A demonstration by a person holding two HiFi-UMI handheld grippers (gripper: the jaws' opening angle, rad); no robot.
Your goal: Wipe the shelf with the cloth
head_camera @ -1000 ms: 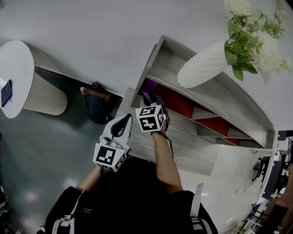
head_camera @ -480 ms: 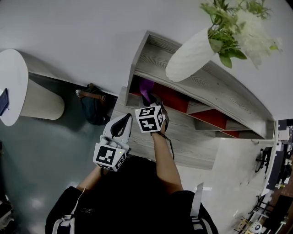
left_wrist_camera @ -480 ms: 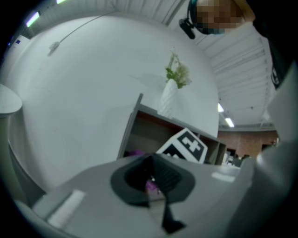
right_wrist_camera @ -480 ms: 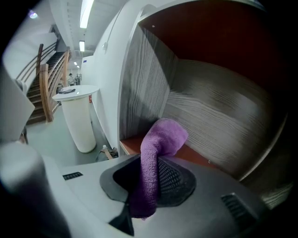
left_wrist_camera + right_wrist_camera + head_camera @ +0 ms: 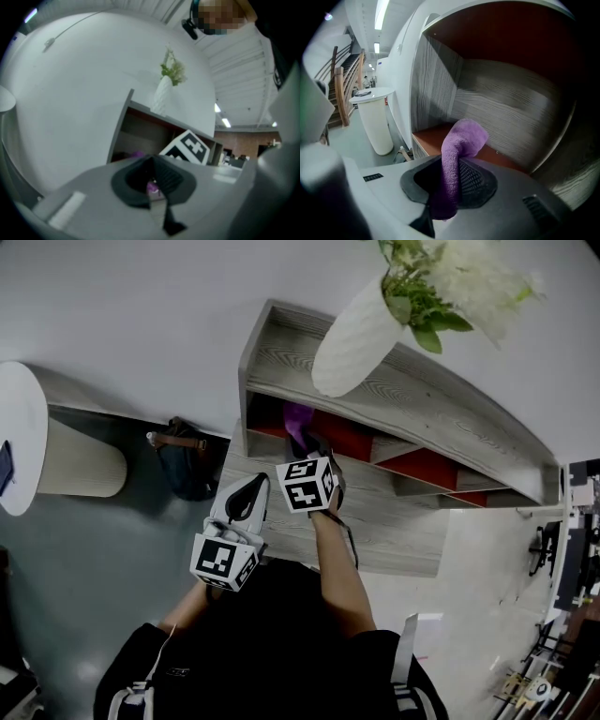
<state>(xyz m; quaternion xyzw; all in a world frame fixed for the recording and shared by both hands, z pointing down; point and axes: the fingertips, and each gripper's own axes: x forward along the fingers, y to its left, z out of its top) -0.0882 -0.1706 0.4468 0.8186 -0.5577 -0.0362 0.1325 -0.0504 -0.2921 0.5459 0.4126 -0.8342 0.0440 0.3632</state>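
In the head view my right gripper [image 5: 305,442] reaches into the left end of the grey wooden shelf [image 5: 281,362], in the compartment with the red floor. It is shut on the purple cloth [image 5: 298,423]. From the right gripper view the cloth [image 5: 459,150] stands up out of the jaws of my right gripper [image 5: 454,183], its free end over the red-brown shelf floor [image 5: 433,136]. My left gripper [image 5: 251,486] hangs shut and holds nothing, in front of the lower grey board. In the left gripper view, my left gripper [image 5: 154,185] points at the same compartment.
A white ribbed vase [image 5: 352,338] with flowers stands on the shelf's top board, above my right gripper. A dark bag [image 5: 183,460] lies on the floor against the wall, left of the shelf. A white pedestal table [image 5: 37,442] stands farther left.
The head view has swung, so the shelf and vase sit farther left in it. The cloth and right gripper are now farther from the compartment's left wall. The left gripper has not moved.
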